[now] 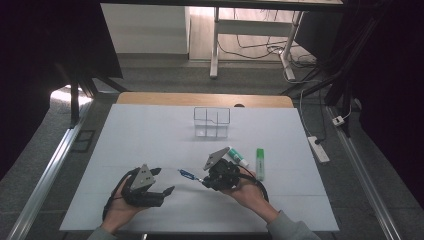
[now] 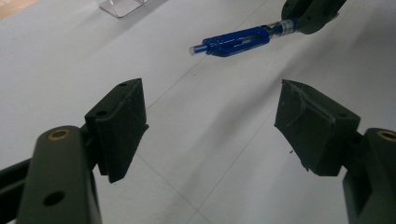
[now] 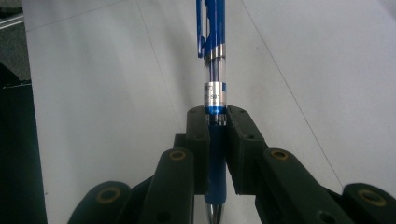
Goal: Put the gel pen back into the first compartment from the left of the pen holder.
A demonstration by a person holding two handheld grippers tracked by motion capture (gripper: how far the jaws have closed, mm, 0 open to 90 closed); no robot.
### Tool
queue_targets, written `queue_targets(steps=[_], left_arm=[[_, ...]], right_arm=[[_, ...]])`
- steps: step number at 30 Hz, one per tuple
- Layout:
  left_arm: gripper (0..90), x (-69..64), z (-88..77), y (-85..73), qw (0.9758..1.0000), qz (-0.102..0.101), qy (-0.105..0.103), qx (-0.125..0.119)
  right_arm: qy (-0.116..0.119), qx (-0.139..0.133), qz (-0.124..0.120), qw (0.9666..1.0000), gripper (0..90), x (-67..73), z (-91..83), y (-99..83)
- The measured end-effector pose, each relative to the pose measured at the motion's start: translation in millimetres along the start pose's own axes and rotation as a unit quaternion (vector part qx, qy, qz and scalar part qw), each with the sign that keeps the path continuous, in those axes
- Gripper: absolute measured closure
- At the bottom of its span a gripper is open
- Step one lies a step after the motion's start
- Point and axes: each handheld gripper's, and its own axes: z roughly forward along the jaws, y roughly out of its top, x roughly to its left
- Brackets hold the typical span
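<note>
the white bench (image 1: 150,145) is lying mostly bare, with wide open room along its left and far edges. two claws are working near the front edge. the left claw (image 1: 167,191) is gaping open with nothing between its jaws. the right claw (image 1: 204,180) is gripping one blue pen (image 1: 187,174) by its barrel, pointing it toward the left claw. one clear box (image 1: 212,122) is standing empty near the far edge. one green marker (image 1: 260,163) and one white tube (image 1: 237,156) are lying just beside the right claw.
</note>
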Motion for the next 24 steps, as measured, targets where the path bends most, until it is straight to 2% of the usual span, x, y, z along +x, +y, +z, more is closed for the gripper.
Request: queue_targets(steps=[17,24], left_arm=[[25.0,-11.0,16.2,15.8,0.9987,0.044,-0.009,0.024],[25.4,-13.4,20.1,19.4,0.9983,0.052,-0.01,0.026]], right_arm=[[0.006,0.002,-0.005,1.0,79.2,4.8,3.9,1.8],[0.007,0.0,-0.013,0.9999,79.2,5.2,5.0,2.1]])
